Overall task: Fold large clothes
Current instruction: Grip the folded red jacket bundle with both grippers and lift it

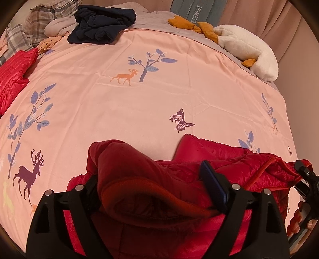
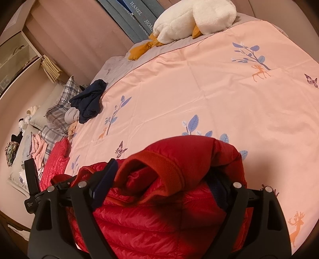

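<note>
A red quilted puffer jacket [image 1: 229, 165] lies bunched at the near edge of the pink bedspread [image 1: 139, 103]. My left gripper [image 1: 151, 179] is shut on a sleeve cuff of the jacket, which drapes over the fingers. My right gripper [image 2: 161, 175] is shut on another cuff of the same jacket [image 2: 189, 153] and holds it slightly above the bed. The right gripper also shows at the far right of the left wrist view [image 1: 305, 175].
A second red garment [image 1: 14, 73] lies at the bed's left edge. A dark navy garment [image 1: 101, 22] and plaid pillows [image 1: 39, 18] sit at the far side. A white plush duck [image 1: 247, 47] lies at the far right corner. Shelves [image 2: 18, 59] stand beyond the bed.
</note>
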The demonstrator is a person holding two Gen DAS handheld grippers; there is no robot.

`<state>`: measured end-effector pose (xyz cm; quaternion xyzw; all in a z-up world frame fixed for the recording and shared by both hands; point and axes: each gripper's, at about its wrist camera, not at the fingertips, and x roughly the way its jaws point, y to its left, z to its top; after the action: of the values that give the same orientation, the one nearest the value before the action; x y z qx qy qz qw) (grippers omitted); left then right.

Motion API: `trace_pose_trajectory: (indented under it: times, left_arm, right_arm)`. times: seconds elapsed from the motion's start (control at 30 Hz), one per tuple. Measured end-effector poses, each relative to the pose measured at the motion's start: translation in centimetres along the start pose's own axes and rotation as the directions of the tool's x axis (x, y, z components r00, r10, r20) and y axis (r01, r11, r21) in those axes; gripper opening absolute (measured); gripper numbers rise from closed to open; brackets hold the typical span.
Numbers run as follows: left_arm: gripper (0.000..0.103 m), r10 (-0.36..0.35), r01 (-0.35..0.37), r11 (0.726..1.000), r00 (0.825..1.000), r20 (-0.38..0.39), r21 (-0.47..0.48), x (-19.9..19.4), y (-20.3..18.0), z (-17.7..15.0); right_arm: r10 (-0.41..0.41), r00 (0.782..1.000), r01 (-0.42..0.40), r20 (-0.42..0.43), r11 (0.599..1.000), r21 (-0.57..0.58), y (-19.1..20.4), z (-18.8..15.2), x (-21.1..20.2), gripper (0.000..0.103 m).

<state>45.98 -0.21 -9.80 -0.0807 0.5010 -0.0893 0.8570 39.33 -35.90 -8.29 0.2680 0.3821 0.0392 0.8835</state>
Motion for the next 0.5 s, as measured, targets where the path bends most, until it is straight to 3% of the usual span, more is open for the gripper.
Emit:
trace_pose_trajectory:
  times: [0.5]
  left_arm:
    - [0.089, -0.006, 0.006, 1.000, 1.000, -0.001, -0.005, 0.25, -0.07, 0.17]
  right_arm:
    - [-0.018, 1.000, 0.018, 0.016, 1.000, 0.009, -0.14, 0.07, 0.22, 0.092]
